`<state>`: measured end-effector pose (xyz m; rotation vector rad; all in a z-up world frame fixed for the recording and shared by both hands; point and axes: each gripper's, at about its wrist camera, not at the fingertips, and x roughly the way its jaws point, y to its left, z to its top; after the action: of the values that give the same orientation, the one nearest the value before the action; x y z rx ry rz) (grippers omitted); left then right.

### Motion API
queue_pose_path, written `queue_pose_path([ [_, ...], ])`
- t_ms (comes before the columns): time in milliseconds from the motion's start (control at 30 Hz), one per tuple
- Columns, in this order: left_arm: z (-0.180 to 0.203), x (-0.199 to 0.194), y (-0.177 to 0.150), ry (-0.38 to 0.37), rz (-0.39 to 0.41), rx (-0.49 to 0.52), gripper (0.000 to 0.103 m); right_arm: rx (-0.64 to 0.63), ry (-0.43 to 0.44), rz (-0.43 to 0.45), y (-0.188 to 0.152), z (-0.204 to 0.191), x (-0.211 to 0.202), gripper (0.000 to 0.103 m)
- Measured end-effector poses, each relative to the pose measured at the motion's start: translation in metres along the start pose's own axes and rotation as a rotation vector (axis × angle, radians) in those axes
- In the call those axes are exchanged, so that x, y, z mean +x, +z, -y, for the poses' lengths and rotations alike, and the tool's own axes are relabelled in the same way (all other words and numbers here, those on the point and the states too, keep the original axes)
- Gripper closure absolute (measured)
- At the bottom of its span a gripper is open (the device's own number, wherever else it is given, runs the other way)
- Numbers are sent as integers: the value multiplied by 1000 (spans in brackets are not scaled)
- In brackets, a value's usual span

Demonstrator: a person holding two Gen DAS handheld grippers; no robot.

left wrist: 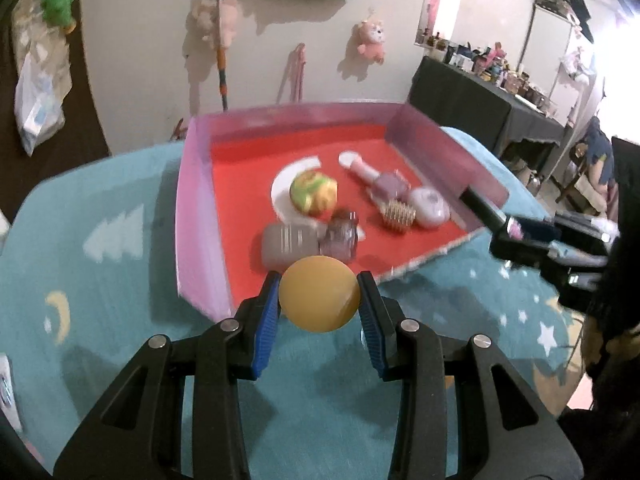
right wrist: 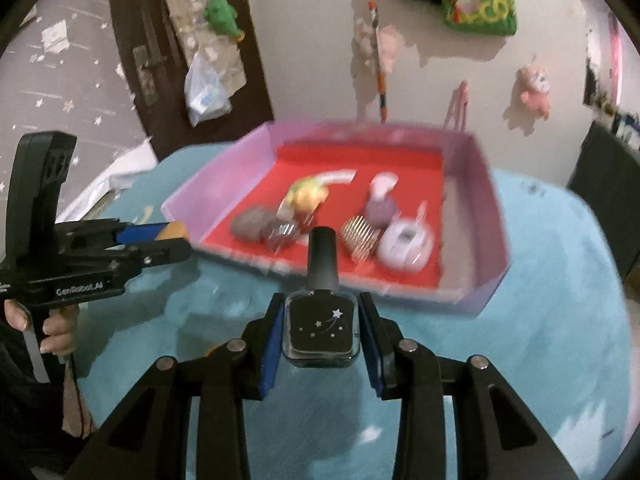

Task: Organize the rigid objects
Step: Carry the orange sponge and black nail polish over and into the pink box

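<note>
My left gripper (left wrist: 319, 288) is shut on a round yellow-orange disc (left wrist: 319, 294), held above the teal blanket just before the near edge of a pink box with a red floor (left wrist: 200, 208). My right gripper (right wrist: 322, 312) is shut on a black nail-polish bottle (right wrist: 322, 328) with star marks, its black cap (right wrist: 322, 258) pointing toward the pink box (right wrist: 480, 216). Inside the box lie a green-yellow toy (left wrist: 314, 192), a grey jar (left wrist: 290, 246), a small glass jar (left wrist: 340, 236), a gold comb clip (left wrist: 397, 216) and a white compact (left wrist: 430, 206). The left gripper (right wrist: 168, 236) shows at the left of the right wrist view.
A teal blanket (left wrist: 120, 280) with moon and star prints covers the surface. Plush toys (left wrist: 372, 40) hang on the wall behind. A dark table with bottles (left wrist: 480, 92) stands at the right. A hand (right wrist: 52, 320) grips the left tool's handle.
</note>
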<state>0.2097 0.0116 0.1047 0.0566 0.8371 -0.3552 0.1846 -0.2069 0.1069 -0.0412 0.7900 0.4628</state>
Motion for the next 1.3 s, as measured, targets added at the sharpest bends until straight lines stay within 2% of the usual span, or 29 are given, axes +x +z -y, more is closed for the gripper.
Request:
queue_pose_path([
  [100, -2, 12, 23, 14, -36, 18, 67, 12, -29, 12, 27, 14, 2, 65],
  [200, -3, 29, 43, -4, -87, 25, 67, 7, -66, -11, 51, 26, 15, 65],
  [333, -10, 54, 61, 12, -167, 28, 67, 7, -101, -80, 80, 42, 46, 65],
  [533, -15, 86, 77, 93, -249, 44, 67, -11, -143, -197, 104, 53, 92, 65],
  [833, -20, 122, 81, 195, -327, 69, 67, -29, -258, -329, 108, 66, 143, 65],
  [933, -22, 129, 83, 190, -348, 51, 67, -22, -263, -354, 107, 70, 151, 65],
  [1100, -18, 142, 83, 210, -381, 74, 67, -55, -305, -393, 108, 68, 163, 65],
  [1300, -18, 148, 86, 209, -381, 76, 67, -67, -305, -428, 102, 70, 174, 65],
])
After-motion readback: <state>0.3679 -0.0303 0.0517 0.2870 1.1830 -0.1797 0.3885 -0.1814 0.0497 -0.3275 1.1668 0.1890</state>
